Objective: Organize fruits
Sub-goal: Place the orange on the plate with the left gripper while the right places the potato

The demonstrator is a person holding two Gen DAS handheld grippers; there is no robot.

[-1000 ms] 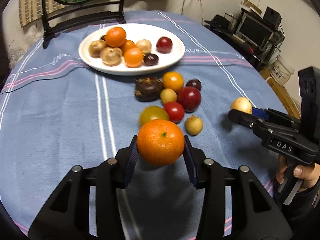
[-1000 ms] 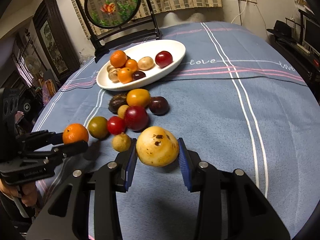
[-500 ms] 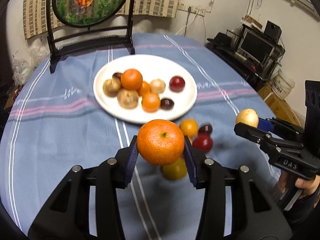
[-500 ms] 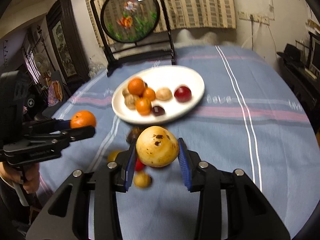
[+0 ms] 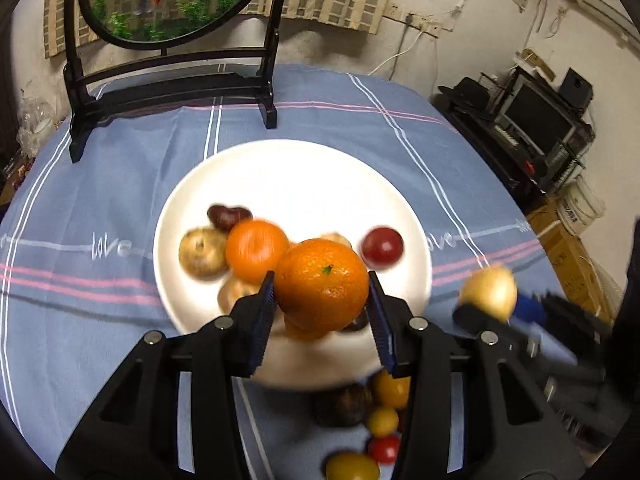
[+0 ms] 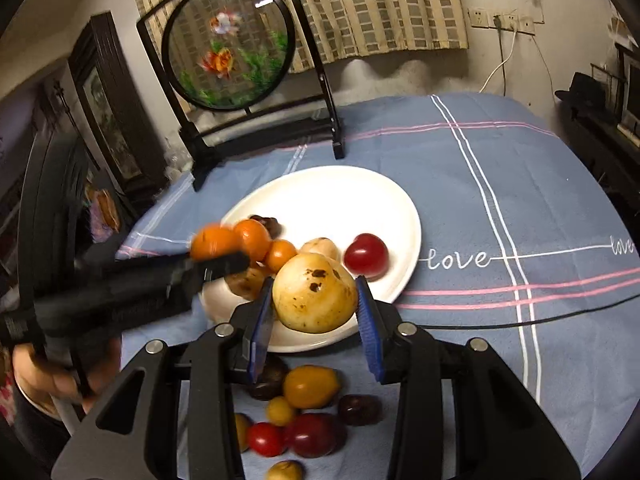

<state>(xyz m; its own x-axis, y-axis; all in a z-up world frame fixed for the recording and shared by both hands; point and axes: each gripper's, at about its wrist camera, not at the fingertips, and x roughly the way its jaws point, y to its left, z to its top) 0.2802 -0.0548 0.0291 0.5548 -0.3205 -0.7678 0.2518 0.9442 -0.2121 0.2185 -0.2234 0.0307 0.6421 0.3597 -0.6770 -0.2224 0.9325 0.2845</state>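
Left tool [image 5: 322, 308] was clamped on an orange [image 5: 321, 283], right tool [image 6: 316, 314] on a spotted yellow fruit [image 6: 315, 292]; both hung over the white plate [image 6: 348, 196] w/ fruits on the bench.

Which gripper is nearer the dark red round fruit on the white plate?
Right. The right gripper, holding the speckled yellow fruit, is just beside the dark red fruit; the left gripper is across the plate.

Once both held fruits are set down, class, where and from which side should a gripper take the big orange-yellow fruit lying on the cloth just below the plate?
Grip the orange-yellow fruit across its shorter width, coming from above. It lies slightly oblong, and neighbours crowd it: a dark fruit to its left and a small yellow fruit below, so a sideways approach would probably knock them. The white plate sits just beyond.
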